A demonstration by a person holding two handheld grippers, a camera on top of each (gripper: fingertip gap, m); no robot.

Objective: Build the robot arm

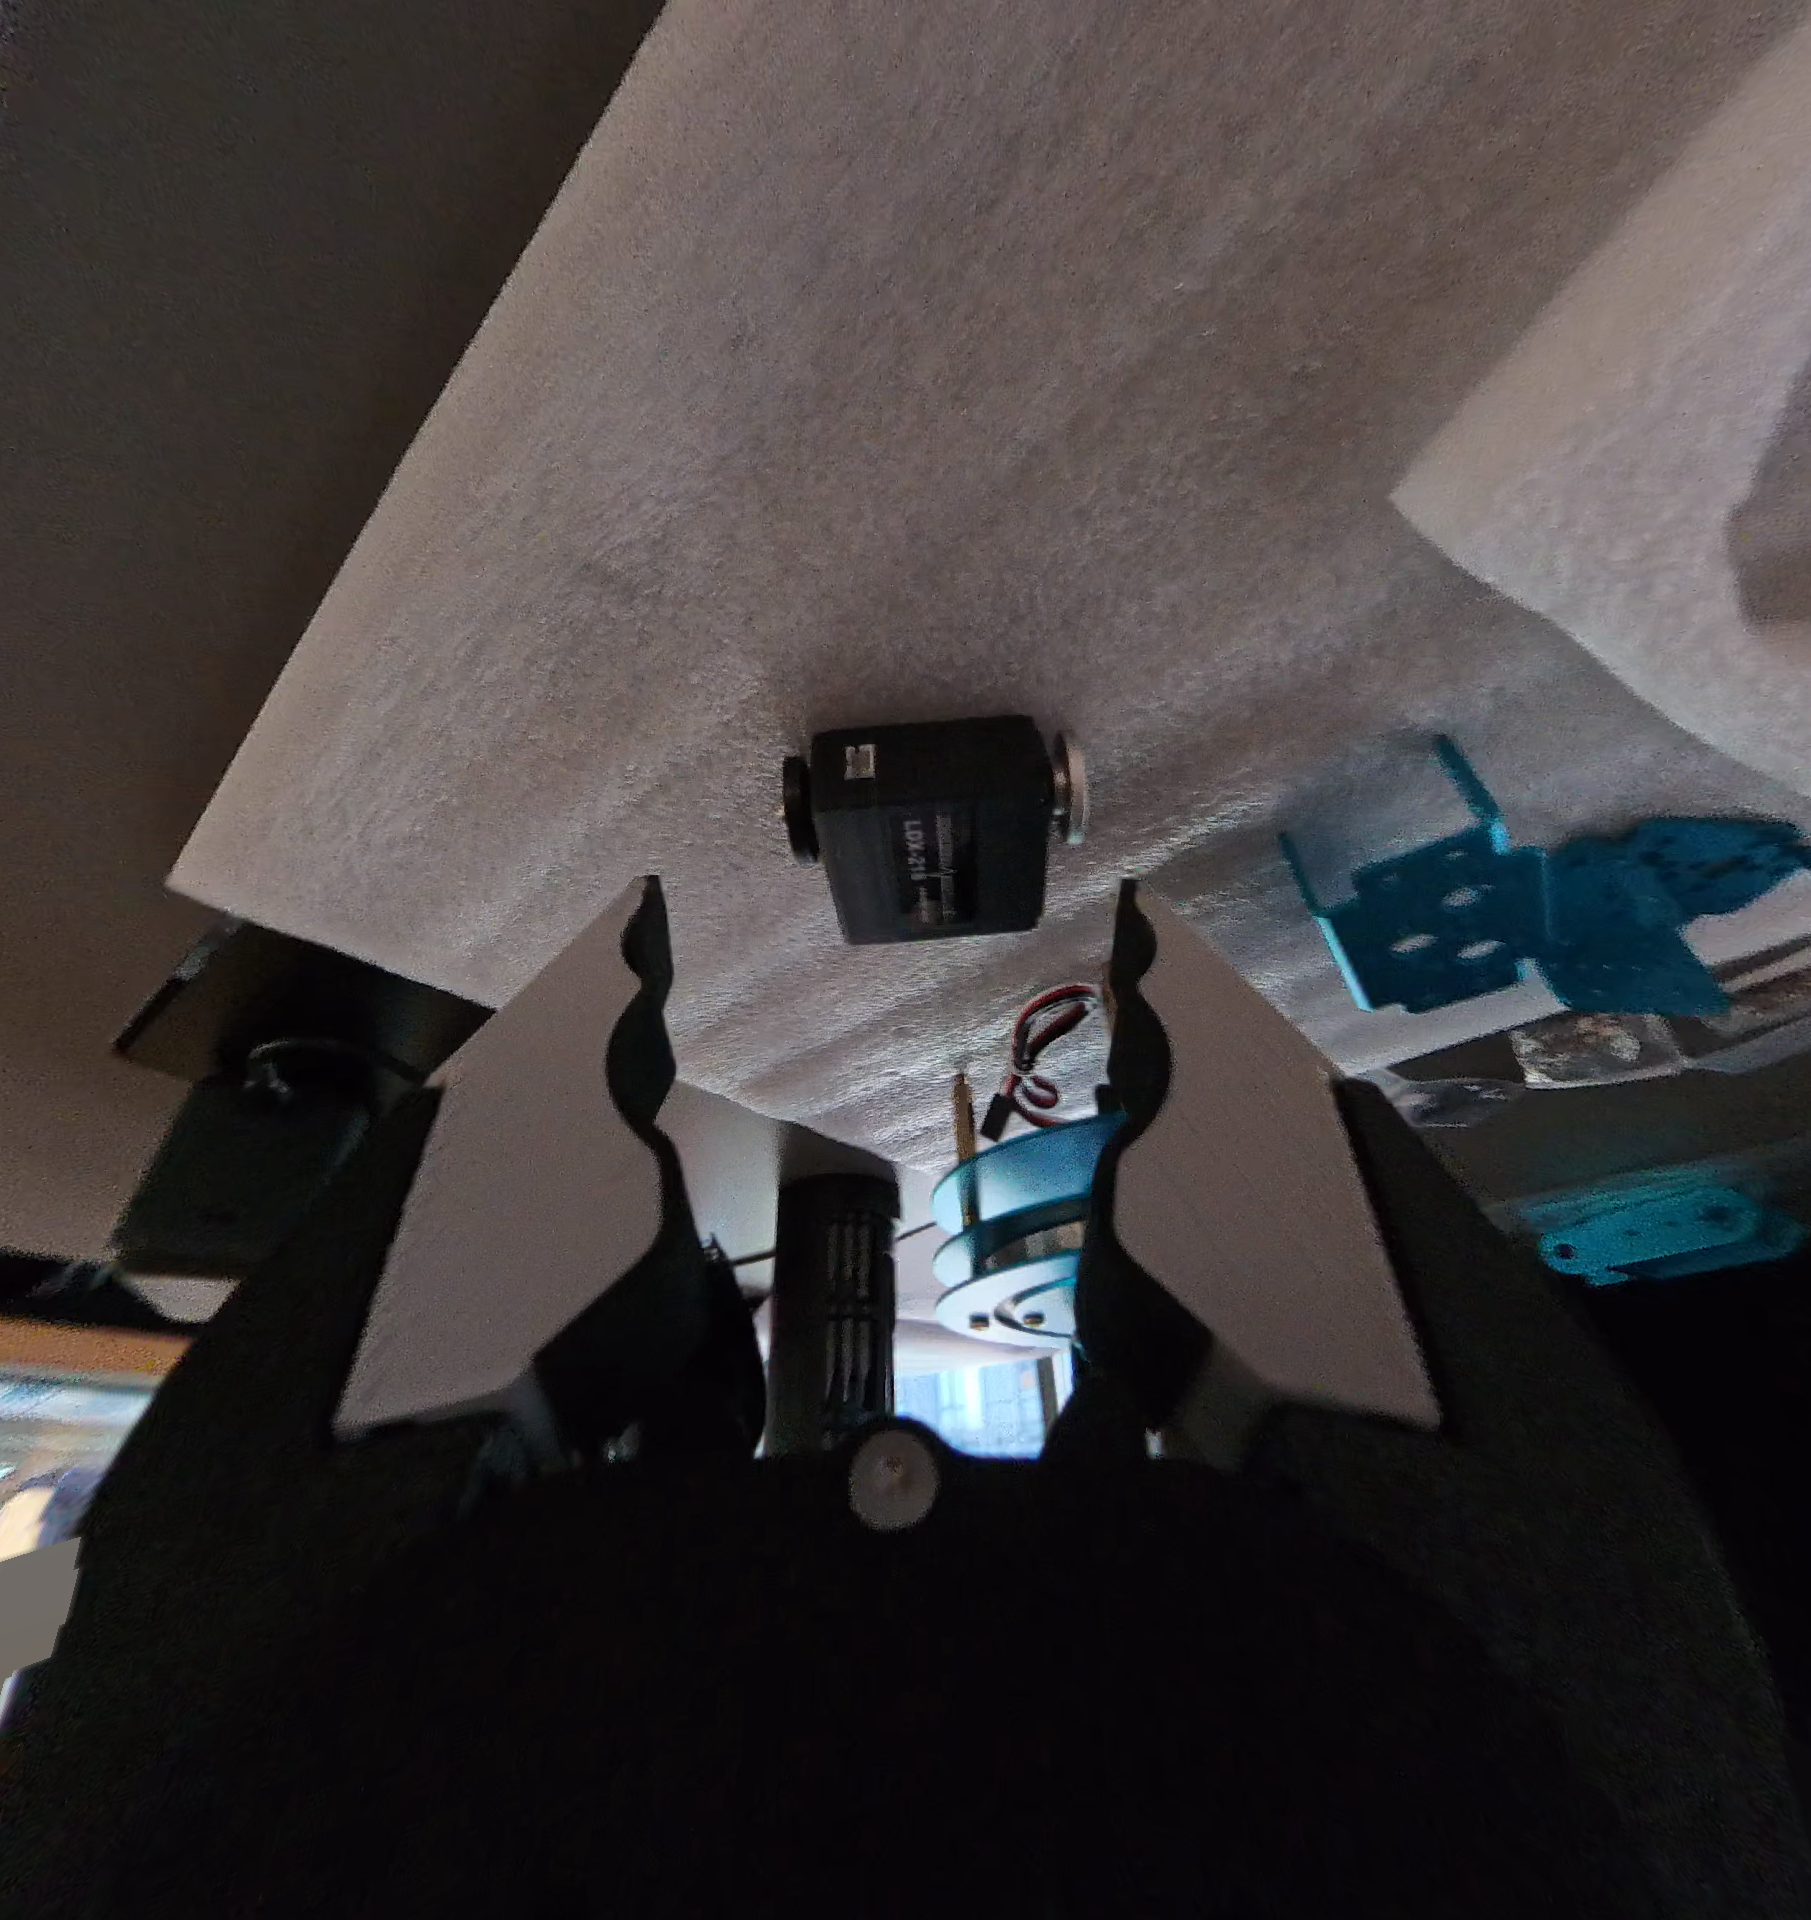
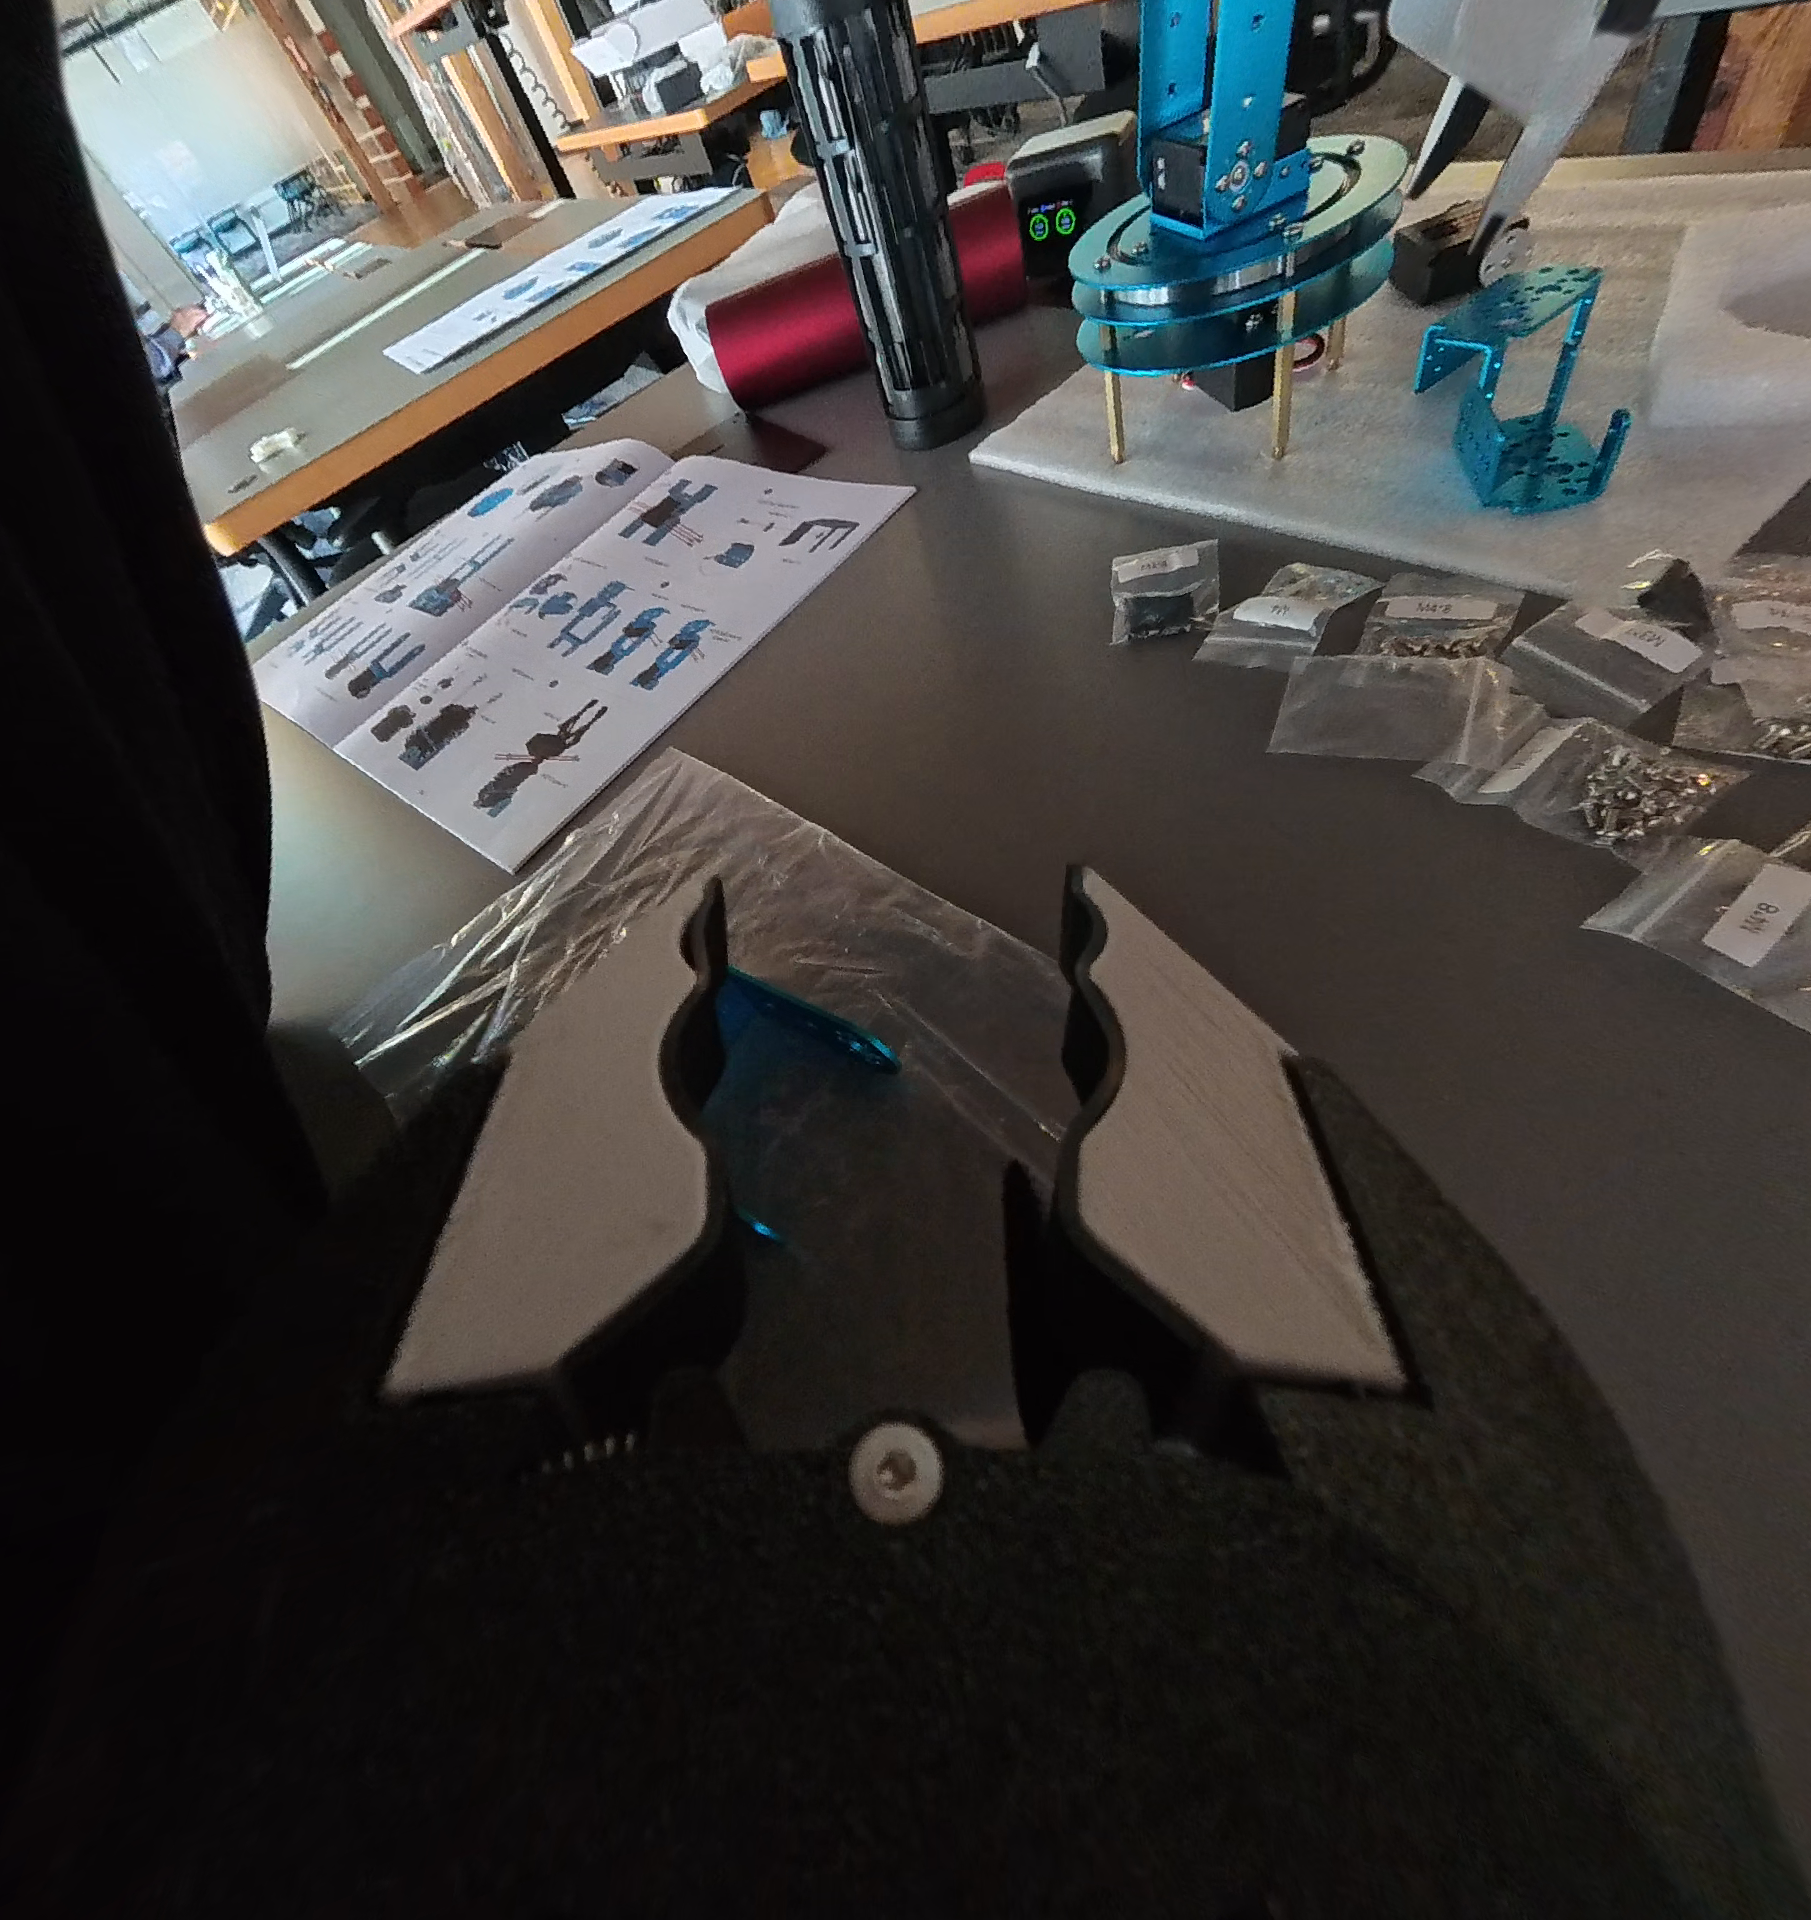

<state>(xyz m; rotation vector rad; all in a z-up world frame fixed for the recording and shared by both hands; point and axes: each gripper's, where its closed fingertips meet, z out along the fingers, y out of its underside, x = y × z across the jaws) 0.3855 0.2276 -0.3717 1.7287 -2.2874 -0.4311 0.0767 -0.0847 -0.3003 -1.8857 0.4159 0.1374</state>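
My left gripper (image 1: 888, 894) is open and empty, hovering over a white foam sheet (image 1: 984, 416). A black servo (image 1: 932, 826) lies on the foam just past the fingertips, in line with the gap between them. My right gripper (image 2: 896, 894) is open, low over a clear plastic bag (image 2: 828, 925) on the dark table. A small blue metal bracket (image 2: 787, 1029) lies on the bag between the fingers, close to the left finger; I cannot tell if they touch. In the right wrist view the left gripper (image 2: 1483, 177) shows far off, above the servo (image 2: 1431, 265).
A blue round base on brass posts (image 2: 1233, 260) with an upright bracket stands on the foam, beside blue U-brackets (image 2: 1524, 395) (image 1: 1566, 914). Several bags of screws (image 2: 1503, 665), an open manual (image 2: 568, 644), a black cylinder (image 2: 880, 208) and a red tube (image 2: 859, 301) lie on the table. My hands' fingertips stand some 45 cm from each other.
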